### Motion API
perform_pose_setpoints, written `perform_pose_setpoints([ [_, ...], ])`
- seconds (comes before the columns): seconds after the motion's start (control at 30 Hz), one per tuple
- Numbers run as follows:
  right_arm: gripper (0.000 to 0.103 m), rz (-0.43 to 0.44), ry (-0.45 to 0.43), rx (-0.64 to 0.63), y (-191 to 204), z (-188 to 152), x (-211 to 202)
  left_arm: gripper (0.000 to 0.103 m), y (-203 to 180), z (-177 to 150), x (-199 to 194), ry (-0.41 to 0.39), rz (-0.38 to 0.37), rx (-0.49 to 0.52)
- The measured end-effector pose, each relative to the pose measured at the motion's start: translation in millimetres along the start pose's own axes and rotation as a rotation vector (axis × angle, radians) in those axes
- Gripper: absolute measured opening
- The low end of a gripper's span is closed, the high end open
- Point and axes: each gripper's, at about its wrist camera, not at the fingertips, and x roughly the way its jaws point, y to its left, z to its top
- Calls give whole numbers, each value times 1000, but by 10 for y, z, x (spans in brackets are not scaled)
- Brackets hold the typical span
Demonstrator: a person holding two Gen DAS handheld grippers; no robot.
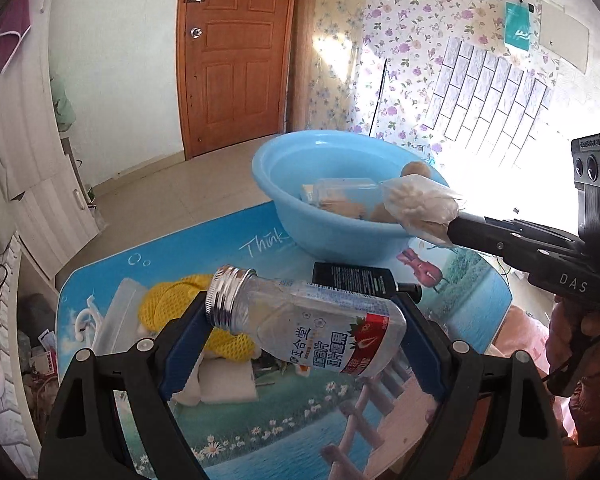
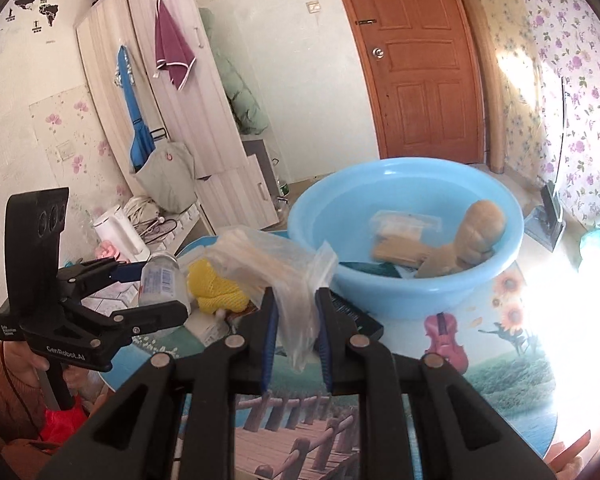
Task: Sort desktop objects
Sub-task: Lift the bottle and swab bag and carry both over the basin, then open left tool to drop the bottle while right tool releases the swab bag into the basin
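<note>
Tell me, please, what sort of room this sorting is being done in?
Probably a bedroom or living room at home: a wooden door, a pale wardrobe with a towel hung on it, and floral wallpaper.

Left gripper (image 1: 300, 320): is being held level above the table, fingers closed across a clear bottle (image 1: 312, 320) lying sideways between the blue pads (image 1: 180, 354).
Right gripper (image 2: 296, 340): is being held raised, jaws narrowed on a clear plastic bag (image 2: 284, 276).
Hands: the left grip is being clasped from below; only partly seen.
</note>
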Motion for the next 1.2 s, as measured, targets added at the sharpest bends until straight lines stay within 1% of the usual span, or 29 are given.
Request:
perform_pose_setpoints([
  [0.2, 18, -51, -37, 9, -224, 165, 32, 88, -175, 262, 193, -12, -23, 25],
  [0.3, 18, -60, -46, 19, -351, 220, 75, 88, -265, 375, 289, -13, -32, 46],
  [0.5, 18, -92, -47, 38, -589, 277, 188, 88, -401, 579, 542, -4, -41, 70],
  [0.77, 18, -87, -37, 60, -769, 289, 345, 88, -506, 760, 862, 9, -38, 111],
  [0.87, 21, -84, -25, 86, -822, 243, 396, 88, -515, 777, 878, 10, -39, 111],
  [0.93, 21, -96, -18, 94, -844, 220, 417, 92, -524, 760, 834, 5, -42, 116],
  [1.0, 22, -86, -15, 103, -840, 214, 415, 95, -549, 751, 778, -10, -42, 127],
  [1.07, 27, -94, -15, 101, -820, 208, 404, 95, -572, 760, 744, -19, -44, 133],
  [1.2, 29, -109, -10, 95, -747, 191, 382, 95, -573, 736, 670, -22, -50, 131],
])
